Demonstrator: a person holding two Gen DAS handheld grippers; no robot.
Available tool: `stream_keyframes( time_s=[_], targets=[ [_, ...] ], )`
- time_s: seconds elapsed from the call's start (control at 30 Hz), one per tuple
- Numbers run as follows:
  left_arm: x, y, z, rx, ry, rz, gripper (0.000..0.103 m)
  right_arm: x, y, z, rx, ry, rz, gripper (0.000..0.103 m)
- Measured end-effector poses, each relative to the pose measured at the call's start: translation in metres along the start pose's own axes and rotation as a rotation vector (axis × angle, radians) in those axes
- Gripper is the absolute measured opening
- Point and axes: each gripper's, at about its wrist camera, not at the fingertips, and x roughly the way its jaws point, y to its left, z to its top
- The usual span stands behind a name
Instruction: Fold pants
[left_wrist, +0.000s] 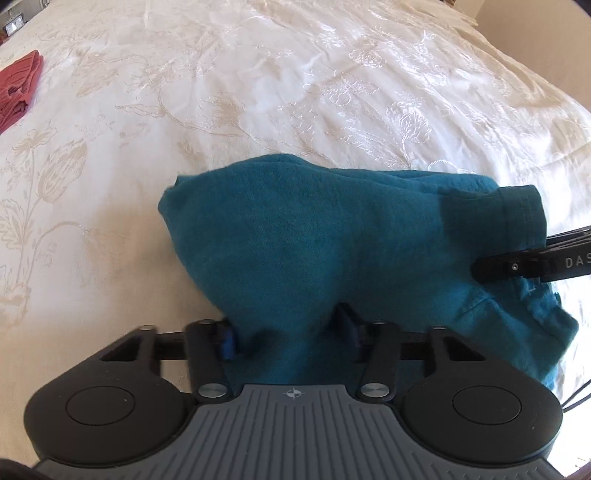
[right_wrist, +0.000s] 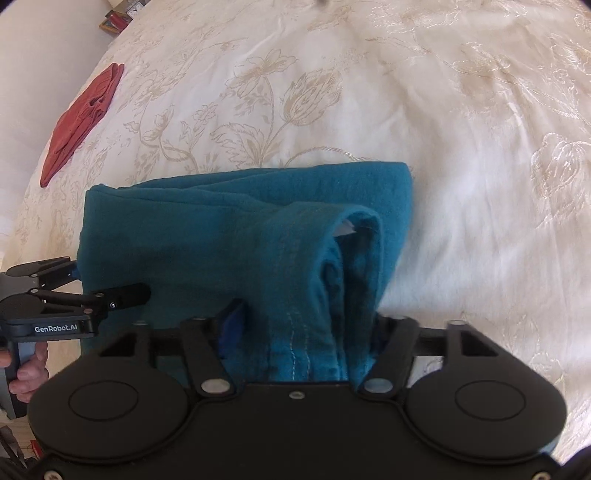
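the bedspread (left_wrist: 258, 92) is lying open and bare ahead of both tongs, running out to its rounded edge far to the right of the left gripper (left_wrist: 288, 332) and far to the left of the right gripper (right_wrist: 303, 328). a red garment (right_wrist: 81, 118) is sitting well apart near that left edge.

the teal pants (left_wrist: 314, 240) are lying folded into a thick bundle on the bedspread, directly under and ahead of both tongs. the left gripper is pinching the near edge of the bundle, its blue pads (left_wrist: 227, 343) pressing cloth bunched between them. the right gripper is clamping the stitched waistband end, fabric filling the space between its fingers.

the left wrist view is showing the right gripper's black finger lying on the pants' hemmed right end. only the right wrist view is showing the person's hand (right_wrist: 27, 373) gripping the left tool's handle, a white label (right_wrist: 345, 229) inside the fold, and the layered far edge of the bundle.
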Motion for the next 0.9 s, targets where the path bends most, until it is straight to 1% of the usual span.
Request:
stream_keyframes(
  time_s=[0.03, 0.07, 0.1, 0.17, 0.27, 0.33, 0.43, 0.5, 0.53, 0.57, 0.6, 0.63, 0.67, 0.7, 0.73, 0.77, 0.8, 0.9],
  targets=[
    [-0.004, -0.004, 0.000, 0.005, -0.006, 0.011, 0.025, -0.006, 0.001, 0.000, 0.014, -0.001, 0.020, 0.034],
    [-0.010, -0.008, 0.000, 0.010, -0.016, 0.029, 0.021, -0.012, 0.004, 0.001, 0.019, -0.006, 0.024, 0.029],
    [-0.017, -0.018, 0.004, 0.020, -0.034, 0.049, 0.018, -0.018, 0.010, 0.002, 0.016, -0.017, 0.019, 0.027],
    [-0.033, -0.024, 0.008, 0.031, -0.063, 0.076, 0.018, -0.035, 0.024, 0.005, -0.013, -0.040, 0.016, 0.025],
    [-0.061, -0.024, 0.021, 0.018, -0.120, 0.076, 0.017, -0.060, 0.038, 0.016, -0.049, -0.081, 0.020, 0.025],
    [-0.073, -0.019, 0.036, 0.023, -0.159, 0.078, 0.018, -0.073, 0.043, 0.029, -0.074, -0.124, 0.021, 0.025],
    [-0.075, -0.014, 0.061, 0.038, -0.199, 0.071, 0.018, -0.078, 0.042, 0.057, -0.065, -0.167, 0.039, 0.025],
    [-0.066, -0.011, 0.079, 0.052, -0.215, 0.071, 0.018, -0.073, 0.041, 0.076, -0.076, -0.196, 0.037, 0.025],
    [-0.060, -0.010, 0.087, 0.065, -0.216, 0.077, 0.019, -0.069, 0.040, 0.086, -0.092, -0.207, 0.023, 0.026],
    [-0.048, -0.011, 0.096, 0.077, -0.211, 0.087, 0.023, -0.063, 0.038, 0.096, -0.092, -0.207, 0.019, 0.027],
    [-0.037, -0.006, 0.100, 0.082, -0.199, 0.115, 0.031, -0.057, 0.033, 0.105, -0.078, -0.207, 0.017, 0.028],
    [-0.025, -0.004, 0.105, 0.085, -0.177, 0.152, 0.034, -0.047, 0.027, 0.113, -0.058, -0.213, 0.008, 0.036],
    [-0.017, -0.004, 0.107, 0.085, -0.157, 0.198, 0.035, -0.038, 0.022, 0.119, -0.047, -0.219, -0.024, 0.047],
    [-0.014, -0.006, 0.109, 0.083, -0.140, 0.254, 0.035, -0.029, 0.016, 0.124, -0.035, -0.216, -0.080, 0.053],
    [-0.010, -0.005, 0.110, 0.080, -0.133, 0.298, 0.035, -0.021, 0.010, 0.127, -0.017, -0.199, -0.160, 0.058],
    [-0.011, -0.001, 0.110, 0.076, -0.136, 0.324, 0.035, -0.017, 0.006, 0.129, -0.005, -0.183, -0.210, 0.058],
    [-0.016, -0.002, 0.110, 0.070, -0.158, 0.322, 0.035, -0.018, 0.004, 0.128, 0.001, -0.185, -0.226, 0.058],
    [-0.035, -0.008, 0.105, 0.074, -0.225, 0.284, 0.035, -0.037, 0.009, 0.119, -0.025, -0.275, -0.254, 0.058]
  ],
)
